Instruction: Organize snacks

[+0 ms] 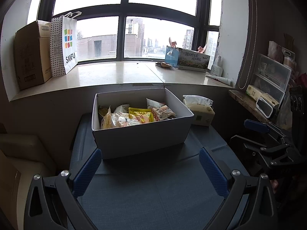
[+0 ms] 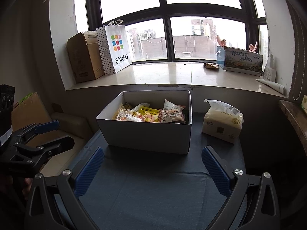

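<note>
A white cardboard box [image 1: 142,138] stands on a dark blue cloth-covered table [image 1: 153,187]; it also shows in the right wrist view [image 2: 147,136]. Several snack packets [image 1: 132,117] lie inside it, yellow, silver and orange [image 2: 151,115]. My left gripper [image 1: 151,170] is open and empty, just in front of the box. My right gripper [image 2: 153,170] is open and empty, also in front of the box. The right gripper shows at the right edge of the left view [image 1: 255,134]; the left gripper shows at the left edge of the right view [image 2: 55,134].
A tissue pack [image 2: 222,122] sits right of the box. On the windowsill [image 1: 122,74] stand a brown carton [image 1: 30,55], a SANFU paper bag [image 1: 64,46], a printed blue box [image 1: 187,58] and a loose packet [image 1: 163,64]. A shelf with drawers [image 1: 268,80] is at right, a beige seat [image 2: 71,122] at left.
</note>
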